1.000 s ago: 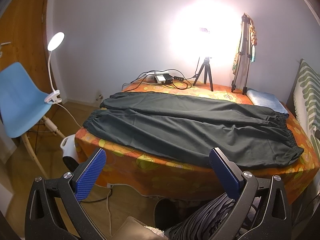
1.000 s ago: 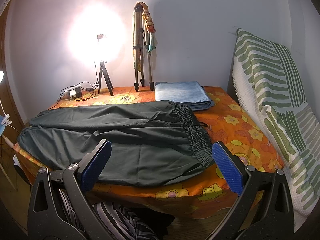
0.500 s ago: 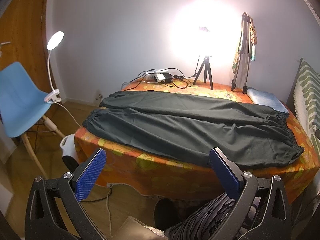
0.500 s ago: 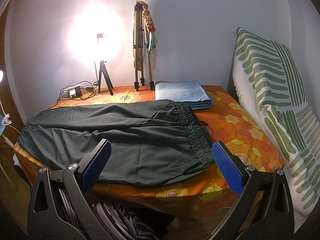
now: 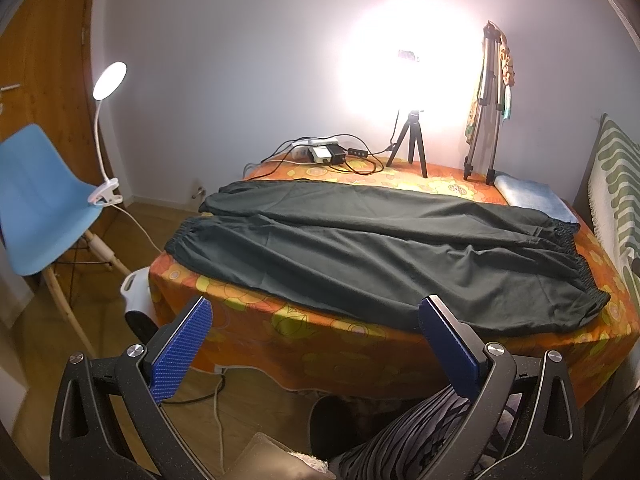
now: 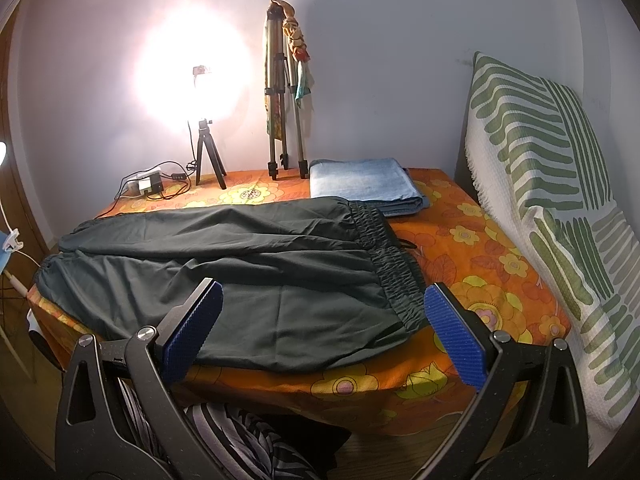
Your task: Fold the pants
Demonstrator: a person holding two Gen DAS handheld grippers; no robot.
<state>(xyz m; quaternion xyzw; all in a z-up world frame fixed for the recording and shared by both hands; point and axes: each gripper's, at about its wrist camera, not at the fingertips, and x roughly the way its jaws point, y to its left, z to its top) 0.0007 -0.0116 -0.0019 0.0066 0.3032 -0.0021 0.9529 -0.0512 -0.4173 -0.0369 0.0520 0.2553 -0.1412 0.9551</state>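
Dark green, thin fabric pants [image 5: 380, 256] are lying flat across the orange floral surface [image 6: 480, 248]; both grippers' jaws are hanging open, empty. Limp cloth, best pinching the near elastic waistband [image 6: 400, 280] and cuff [image 5: 180, 236].

left gripper [image 5: 314, 314]: shifted slightly, pants [image 5: 380, 248] sit a touch lower in view | right gripper [image 6: 322, 302]: barely drifted (both hover short of the desk [image 6: 480, 248])
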